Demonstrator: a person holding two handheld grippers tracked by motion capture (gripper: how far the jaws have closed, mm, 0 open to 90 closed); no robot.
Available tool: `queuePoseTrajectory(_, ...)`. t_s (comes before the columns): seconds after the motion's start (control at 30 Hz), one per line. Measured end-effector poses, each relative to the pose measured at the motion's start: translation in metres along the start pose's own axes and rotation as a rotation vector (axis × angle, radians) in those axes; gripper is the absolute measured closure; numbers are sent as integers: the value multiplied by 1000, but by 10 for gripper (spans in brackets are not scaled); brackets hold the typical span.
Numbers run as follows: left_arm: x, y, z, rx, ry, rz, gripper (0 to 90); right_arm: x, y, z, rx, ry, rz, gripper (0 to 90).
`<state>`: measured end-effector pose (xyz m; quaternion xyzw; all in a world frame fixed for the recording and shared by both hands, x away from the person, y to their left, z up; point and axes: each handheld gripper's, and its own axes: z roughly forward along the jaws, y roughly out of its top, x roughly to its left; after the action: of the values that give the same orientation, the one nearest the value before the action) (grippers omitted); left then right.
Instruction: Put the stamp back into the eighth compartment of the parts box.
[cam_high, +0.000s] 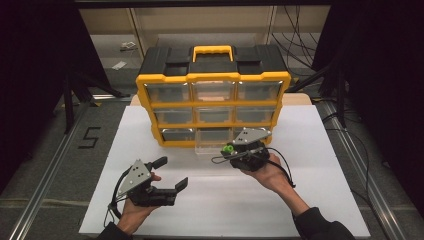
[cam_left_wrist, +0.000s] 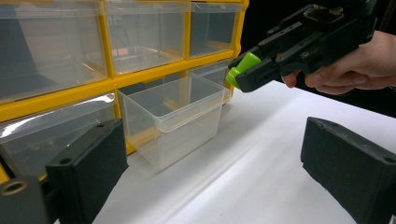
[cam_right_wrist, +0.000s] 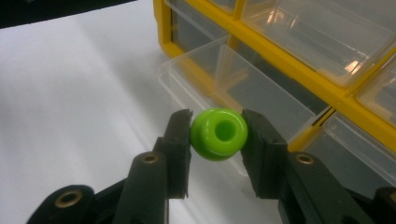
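Right hand-held gripper (cam_right_wrist: 217, 135) is clamped on the green ring (cam_right_wrist: 219, 134), pads on its two opposite sides, hole facing the camera. In the high view the ring (cam_high: 228, 149) hangs at about 3 o'clock of the pulled-out clear drawer (cam_high: 210, 146), just off its rim, not yet over the opening.

Left hand-held gripper (cam_high: 172, 172) is wide open, holds nothing, parked on the tabletop (cam_high: 300, 195) at roughly 7 o'clock from the drawer.

Risks as I read it:
- The ring is round and glossy, held on curved faces only. Any tilt or bump and it could squirt out of the pads, then roll off across the tabletop.
- Release too early and it hits the drawer rim, bounces outside.
- The drawer (cam_left_wrist: 175, 116) looks light, sticks well out of the yellow organizer (cam_high: 212, 100), and nothing steadies it. A knock from a jaw could push it back in or skew it.
- Thin clear walls are hard to judge, so a jaw clipping the edge is plausible.
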<state>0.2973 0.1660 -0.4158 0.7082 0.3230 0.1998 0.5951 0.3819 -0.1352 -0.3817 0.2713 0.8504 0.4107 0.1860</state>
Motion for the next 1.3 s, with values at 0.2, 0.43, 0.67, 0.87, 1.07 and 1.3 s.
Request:
queuePoseTrajectory(0.2, 0, 0, 0, 0, 0, 0, 68, -4, 6, 4, -12, -10, 5, 648)
queuePoseTrajectory(0.43, 0, 0, 0, -2, 2, 1, 68, -11, 14, 10, -25, -24, 21, 648)
queuePoseTrajectory(0.67, 0, 0, 0, 0, 0, -4, 68, -16, 19, 15, -24, -32, 36, 648)
queuePoseTrajectory(0.87, -1, 0, 0, -2, -5, -2, 68, -19, 21, 21, -19, -38, 38, 648)
queuePoseTrajectory(1.07, -1, 0, 0, -3, -5, 0, 68, -21, 22, 27, -11, -43, 41, 648)
queuePoseTrajectory(1.3, -1, 0, 0, -3, -5, -2, 68, -24, 24, 31, 1, -44, 59, 648)
